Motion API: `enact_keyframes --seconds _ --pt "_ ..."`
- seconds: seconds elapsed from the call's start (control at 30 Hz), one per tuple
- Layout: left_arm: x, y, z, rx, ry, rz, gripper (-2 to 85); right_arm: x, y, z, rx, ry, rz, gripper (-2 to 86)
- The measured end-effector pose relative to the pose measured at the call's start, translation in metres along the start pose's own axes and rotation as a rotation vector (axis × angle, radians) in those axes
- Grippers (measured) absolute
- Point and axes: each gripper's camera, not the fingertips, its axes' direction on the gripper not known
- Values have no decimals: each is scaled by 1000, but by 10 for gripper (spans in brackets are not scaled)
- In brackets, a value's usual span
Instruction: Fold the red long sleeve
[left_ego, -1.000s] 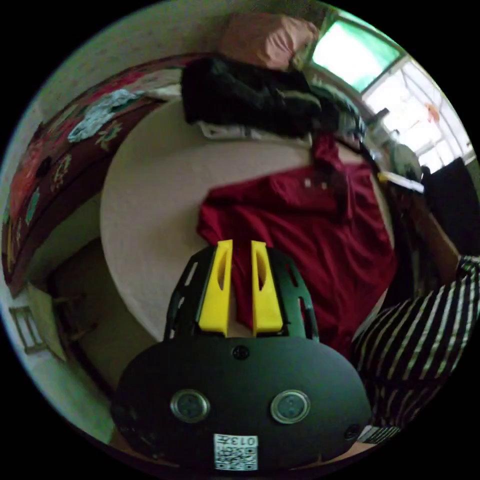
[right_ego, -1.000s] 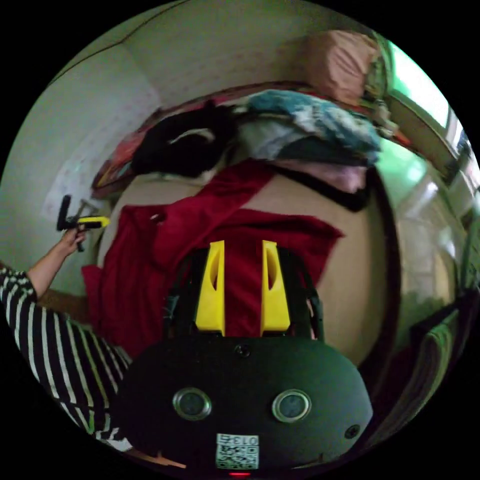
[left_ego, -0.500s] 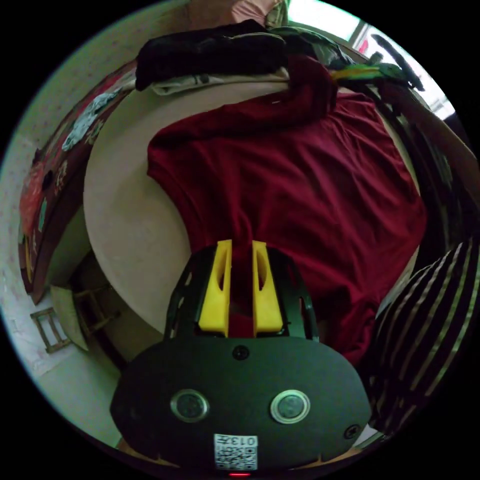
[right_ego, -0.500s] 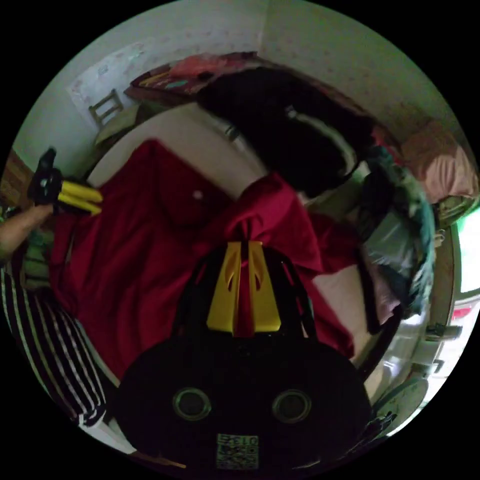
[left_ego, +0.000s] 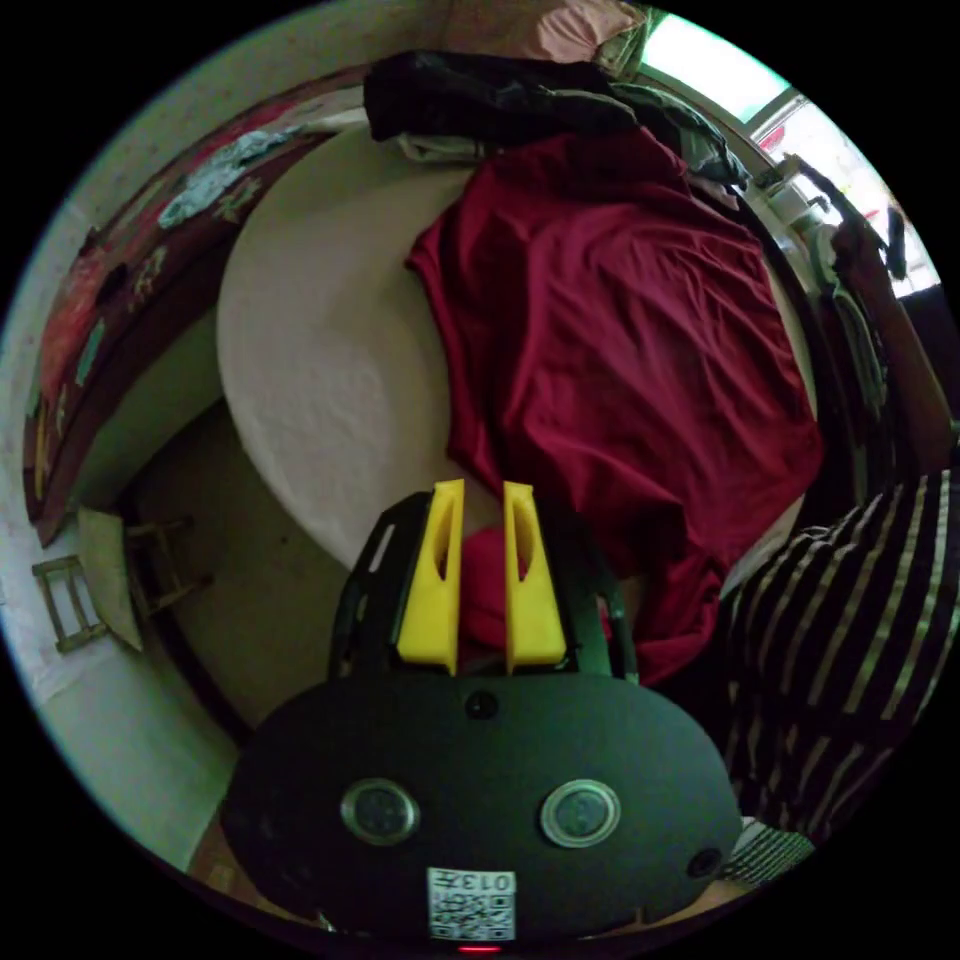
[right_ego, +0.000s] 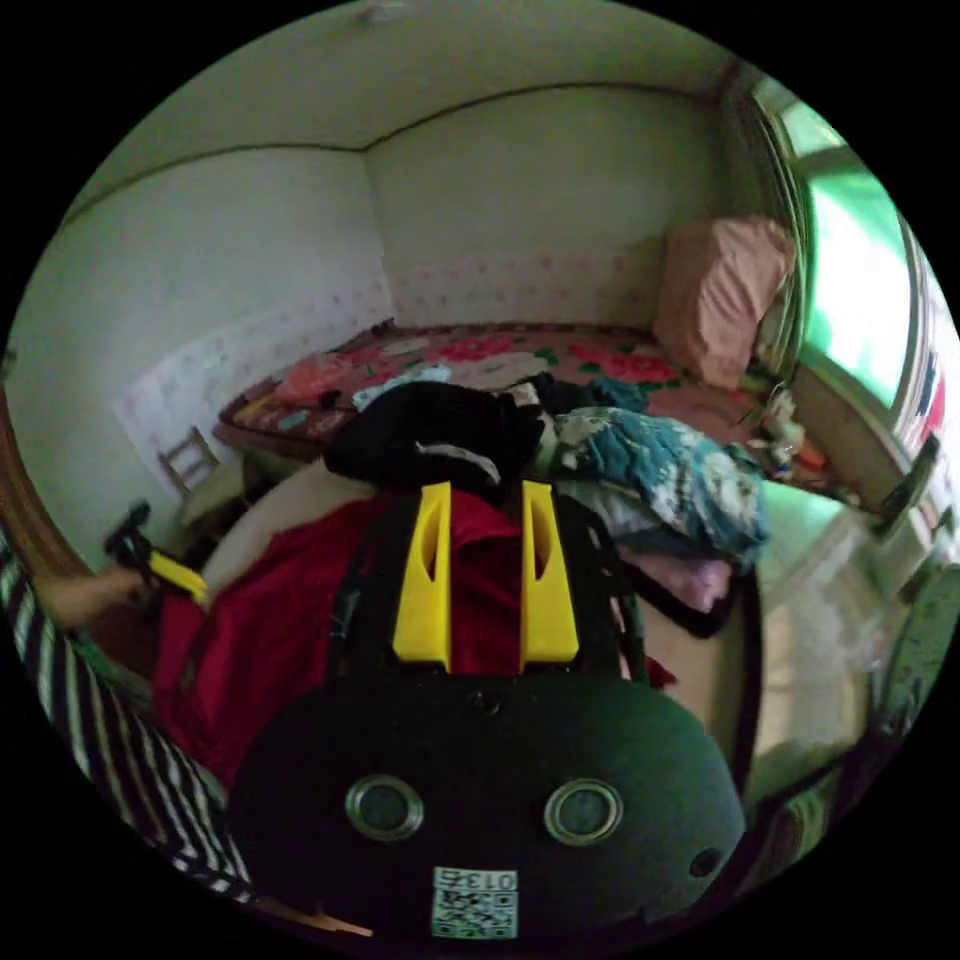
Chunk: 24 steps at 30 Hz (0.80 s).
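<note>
The dark red long-sleeve cotton shirt (left_ego: 620, 350) is spread on the round pale table (left_ego: 320, 350), stretching away ahead of the left gripper (left_ego: 480, 575), which pinches a bunched bit of its near edge. The right gripper (right_ego: 485, 575) hangs parted and empty above it.

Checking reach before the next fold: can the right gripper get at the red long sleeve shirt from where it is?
Probably yes. The right gripper hangs open just above the red long sleeve shirt, nothing between them; the black clothes pile lies beyond.
</note>
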Motion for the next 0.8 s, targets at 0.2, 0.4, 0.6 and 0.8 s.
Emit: enact_keyframes --seconds 0.2,0.4,0.6,0.8 --pt "24 16 19 -97 118 -70 106 -14 151 -54 -388 113 115 98" --pt "49 12 26 -121 102 -88 114 5 254 -101 -583 140 399 123" --pt "61 2 35 -135 34 -127 83 -2 283 -92 -661 76 378 124" --pt "77 -8 35 -171 -43 -79 22 -11 280 -70 -755 107 285 43"
